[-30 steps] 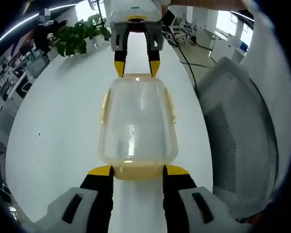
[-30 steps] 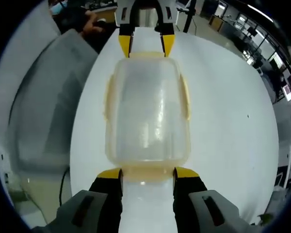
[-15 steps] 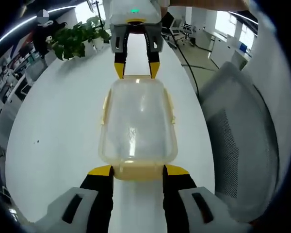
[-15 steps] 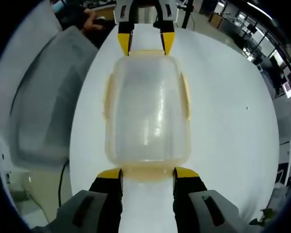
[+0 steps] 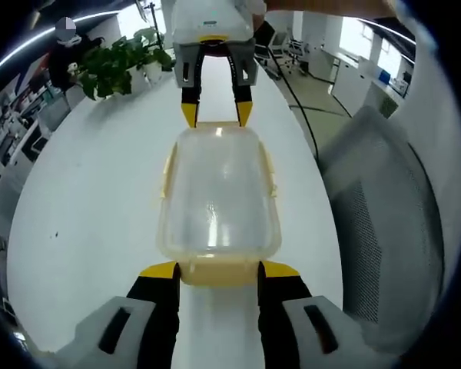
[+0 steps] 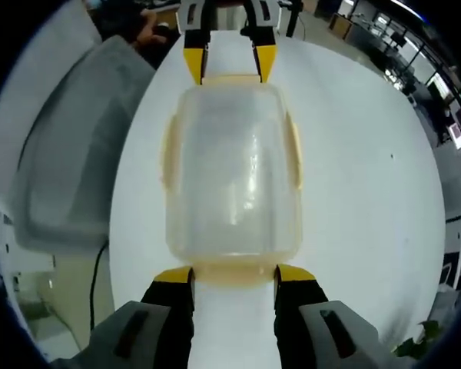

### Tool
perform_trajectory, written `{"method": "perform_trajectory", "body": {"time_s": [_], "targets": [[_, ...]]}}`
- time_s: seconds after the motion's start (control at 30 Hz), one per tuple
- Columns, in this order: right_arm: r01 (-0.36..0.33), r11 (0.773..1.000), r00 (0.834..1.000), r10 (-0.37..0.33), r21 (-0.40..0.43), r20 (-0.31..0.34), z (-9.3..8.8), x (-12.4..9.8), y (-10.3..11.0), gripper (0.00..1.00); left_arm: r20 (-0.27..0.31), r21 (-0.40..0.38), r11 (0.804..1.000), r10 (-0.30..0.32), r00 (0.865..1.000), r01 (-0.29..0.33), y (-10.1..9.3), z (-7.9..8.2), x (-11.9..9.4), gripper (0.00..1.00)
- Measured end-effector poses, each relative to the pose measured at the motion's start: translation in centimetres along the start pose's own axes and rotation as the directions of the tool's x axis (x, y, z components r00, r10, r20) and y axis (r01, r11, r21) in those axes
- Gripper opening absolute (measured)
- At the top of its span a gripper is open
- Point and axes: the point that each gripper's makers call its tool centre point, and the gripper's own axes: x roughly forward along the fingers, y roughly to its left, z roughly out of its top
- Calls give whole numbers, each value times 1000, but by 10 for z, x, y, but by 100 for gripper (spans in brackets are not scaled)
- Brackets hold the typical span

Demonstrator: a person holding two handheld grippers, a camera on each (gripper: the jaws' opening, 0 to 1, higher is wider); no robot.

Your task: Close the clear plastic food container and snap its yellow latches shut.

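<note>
Container (image 5: 217, 192): clear plastic, slightly cloudy, smooth and glossy, with pale reflections on the lid. Latches (image 5: 219, 271): translucent yellow plastic, smooth. Table (image 5: 92, 192): white, smooth, low sheen, a few dark specks. Left gripper (image 5: 217, 269): matt black plastic jaws with yellow tips, light grey plastic housings behind. Right gripper (image 6: 233, 272): same finish. Chair (image 5: 384, 215): grey woven mesh back, matt, set in a smooth pale plastic frame. Plant (image 5: 123, 61): green leaves, faintly shiny.
</note>
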Motion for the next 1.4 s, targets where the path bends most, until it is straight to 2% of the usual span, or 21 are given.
{"method": "perform_trajectory", "body": {"time_s": [0.4,1.03,1.4], "targets": [[-13,1000,1000,13,-2,-22,-9,3,-2,39,2,-9,1000,2,1000,-2,0,5,8,39],[-36,999,999,36,20,-18,-13,12,-2,39,-3,-16,1000,-14,1000,14,2,-5,25,39],[-47,998,999,48,32,-26,-18,16,-2,39,10,-18,1000,-24,1000,24,3,-4,30,39]]}}
